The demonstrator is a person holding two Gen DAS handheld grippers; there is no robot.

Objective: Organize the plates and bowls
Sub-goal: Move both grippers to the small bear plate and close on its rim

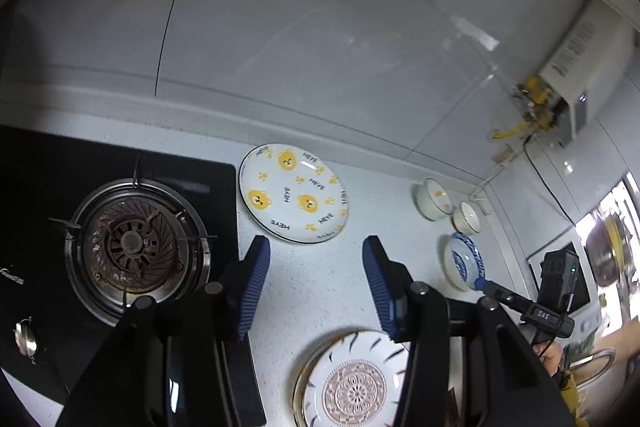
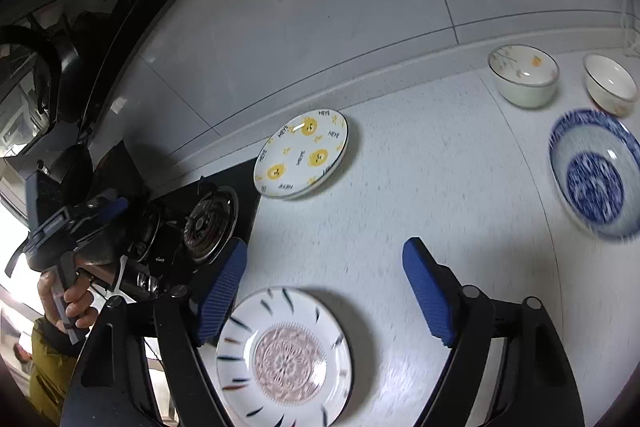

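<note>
**Plates and bowls not yet gathered**

White speckled table [image 1: 320, 283] carries everything loose. My left gripper [image 1: 316, 283] and right gripper [image 2: 324, 287] both show spread jaws, holding nothing. Mandala plate [image 2: 286, 355] lies below them, bear plate [image 1: 294, 193] near the stove [image 1: 132, 243]. Blue bowl [image 2: 596, 173] and two white bowls [image 2: 524, 75] stand apart, unstacked. I judge most sorting remains.

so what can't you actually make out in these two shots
- Mandala plate: in the left wrist view, its lower part is cut off by the frame edge and its right side sits behind the left gripper; whether another plate lies under it is unclear.
- Blue-and-white bowl: motion-blurred in the right wrist view, so the pattern is unreadable.
- Gold-rimmed bowl: partly cut off by the right wrist view's dark edge.
- Wall heater label: too small to read.
</note>
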